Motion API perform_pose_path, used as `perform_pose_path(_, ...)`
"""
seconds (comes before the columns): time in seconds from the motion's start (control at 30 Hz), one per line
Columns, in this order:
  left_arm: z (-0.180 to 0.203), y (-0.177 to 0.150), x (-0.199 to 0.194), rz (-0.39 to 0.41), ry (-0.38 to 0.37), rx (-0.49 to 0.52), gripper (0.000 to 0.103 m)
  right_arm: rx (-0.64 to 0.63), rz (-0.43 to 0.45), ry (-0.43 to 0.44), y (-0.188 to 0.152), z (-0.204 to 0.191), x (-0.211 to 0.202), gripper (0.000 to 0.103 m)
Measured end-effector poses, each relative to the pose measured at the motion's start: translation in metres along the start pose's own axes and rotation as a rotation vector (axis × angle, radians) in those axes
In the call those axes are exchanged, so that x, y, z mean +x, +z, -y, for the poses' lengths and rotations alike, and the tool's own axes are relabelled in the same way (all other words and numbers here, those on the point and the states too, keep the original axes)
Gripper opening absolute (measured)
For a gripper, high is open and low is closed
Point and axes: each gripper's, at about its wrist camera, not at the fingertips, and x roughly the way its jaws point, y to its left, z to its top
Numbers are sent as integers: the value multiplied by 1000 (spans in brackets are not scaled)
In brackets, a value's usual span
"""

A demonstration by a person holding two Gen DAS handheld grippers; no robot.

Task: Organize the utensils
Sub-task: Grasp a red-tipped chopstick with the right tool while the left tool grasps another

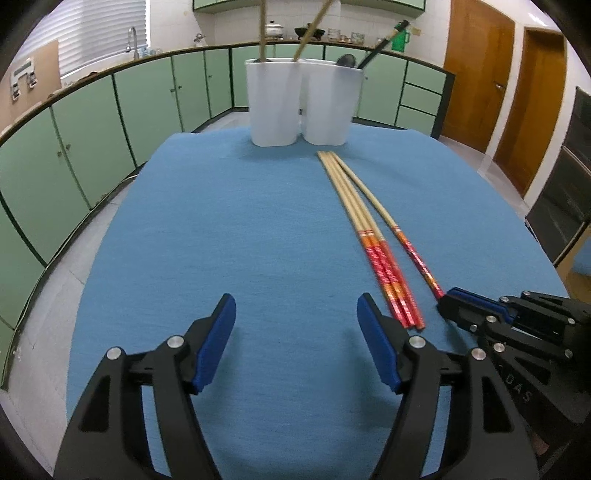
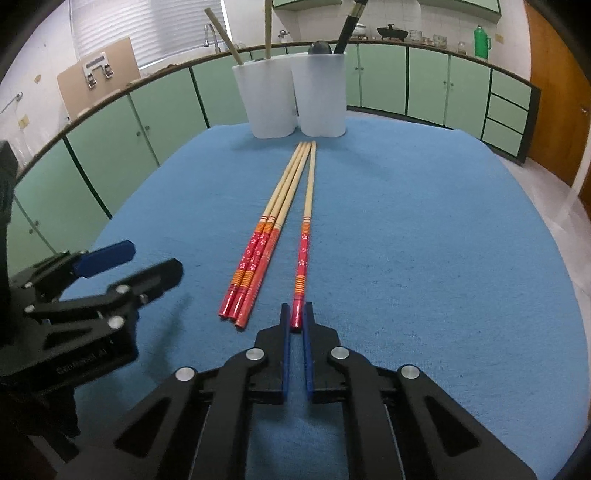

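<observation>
Right wrist view: right gripper (image 2: pixel 296 314) pinching the red end of a lone chopstick (image 2: pixel 307 206) lying beside three others (image 2: pixel 264 236) on the blue cloth (image 2: pixel 424 258), left gripper (image 1: pixel 295 314) spread empty; an end-grip may let it pivot and slip.

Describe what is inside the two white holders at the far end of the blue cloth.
The left holder has two pale sticks poking out; the right holder has black chopsticks and a dark rounded utensil. The walls hide their lower ends.
</observation>
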Motion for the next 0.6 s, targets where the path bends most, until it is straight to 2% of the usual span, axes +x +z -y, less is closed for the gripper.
perform_pose_path(0.3,28,-2,6,-17,-45,20,68,51,19,-77,-2,33,-11,6)
perform_pose_path(0.6,32,-2,21,-68,0,5,67,76,25,-81,-4,50,-13,6)
